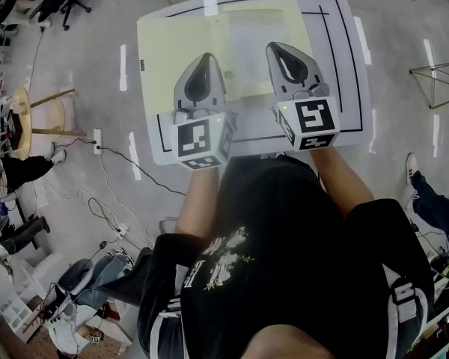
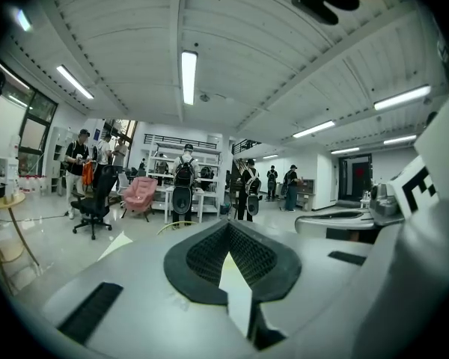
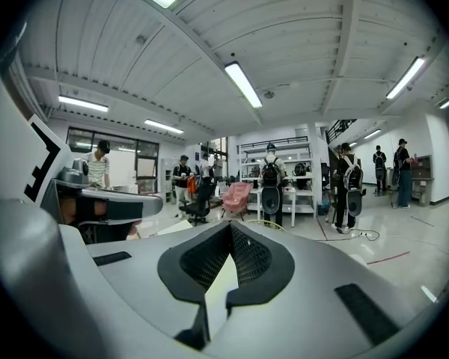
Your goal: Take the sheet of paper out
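A pale yellow see-through folder point(image 1: 179, 51) lies on the white table point(image 1: 348, 66), and a lighter sheet of paper point(image 1: 262, 43) shows inside its right half. Both of my grippers hover over the table's near part and point away from me. The left gripper point(image 1: 206, 56) is over the folder's near middle with its fingertips meeting and nothing between them. The right gripper point(image 1: 273, 45) is over the paper's near edge, also shut and empty. In the left gripper view the left gripper point(image 2: 228, 224) has its tips together, as does the right gripper point(image 3: 230, 224) in the right gripper view.
Black lines frame the tabletop. On the floor to the left are a round wooden stand point(image 1: 22, 118) and a power strip with a cable point(image 1: 97, 137). A person's foot point(image 1: 415, 170) is at the right. Beyond the table are an office chair point(image 2: 93, 200), a pink armchair point(image 2: 138, 191) and standing people.
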Demonstrator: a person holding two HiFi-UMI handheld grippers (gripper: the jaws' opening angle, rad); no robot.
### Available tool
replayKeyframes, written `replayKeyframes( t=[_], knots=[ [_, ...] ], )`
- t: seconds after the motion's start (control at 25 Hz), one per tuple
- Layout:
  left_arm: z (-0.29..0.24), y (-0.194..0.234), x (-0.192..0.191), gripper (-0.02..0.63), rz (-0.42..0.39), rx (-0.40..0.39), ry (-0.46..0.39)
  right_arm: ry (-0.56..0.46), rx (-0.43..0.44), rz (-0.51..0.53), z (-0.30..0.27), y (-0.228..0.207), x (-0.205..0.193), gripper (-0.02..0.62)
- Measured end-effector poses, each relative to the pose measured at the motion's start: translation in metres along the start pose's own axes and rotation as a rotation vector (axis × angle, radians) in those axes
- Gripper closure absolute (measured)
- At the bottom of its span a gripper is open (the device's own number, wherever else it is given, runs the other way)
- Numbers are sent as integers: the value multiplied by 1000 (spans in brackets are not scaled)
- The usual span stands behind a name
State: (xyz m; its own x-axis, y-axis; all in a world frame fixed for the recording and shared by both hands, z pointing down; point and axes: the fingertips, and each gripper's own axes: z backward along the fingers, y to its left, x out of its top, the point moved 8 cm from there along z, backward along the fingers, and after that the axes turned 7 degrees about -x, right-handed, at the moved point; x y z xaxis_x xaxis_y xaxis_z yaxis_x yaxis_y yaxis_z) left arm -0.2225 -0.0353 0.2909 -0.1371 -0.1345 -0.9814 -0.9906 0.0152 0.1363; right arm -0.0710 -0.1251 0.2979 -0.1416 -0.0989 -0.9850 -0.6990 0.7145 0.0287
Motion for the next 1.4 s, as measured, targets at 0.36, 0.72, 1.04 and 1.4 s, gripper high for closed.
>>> replayKeyframes(
  t=[0.36,0.72,1.04,1.4],
  knots=[
    [-4,11,-15,618,24,-44,31,42,-55,9,-1,1,-6,601],
    [-25,34,-34,618,40,-92,111,104,-105,-16,-25,7,-19,601],
    [-46,40,-61,618,77,-74,190,182,-67,-19,-47,0,-45,601],
    [-53,39,-92,618,124,6,291,252,33,-26,-69,-5,-74,601]
  ],
)
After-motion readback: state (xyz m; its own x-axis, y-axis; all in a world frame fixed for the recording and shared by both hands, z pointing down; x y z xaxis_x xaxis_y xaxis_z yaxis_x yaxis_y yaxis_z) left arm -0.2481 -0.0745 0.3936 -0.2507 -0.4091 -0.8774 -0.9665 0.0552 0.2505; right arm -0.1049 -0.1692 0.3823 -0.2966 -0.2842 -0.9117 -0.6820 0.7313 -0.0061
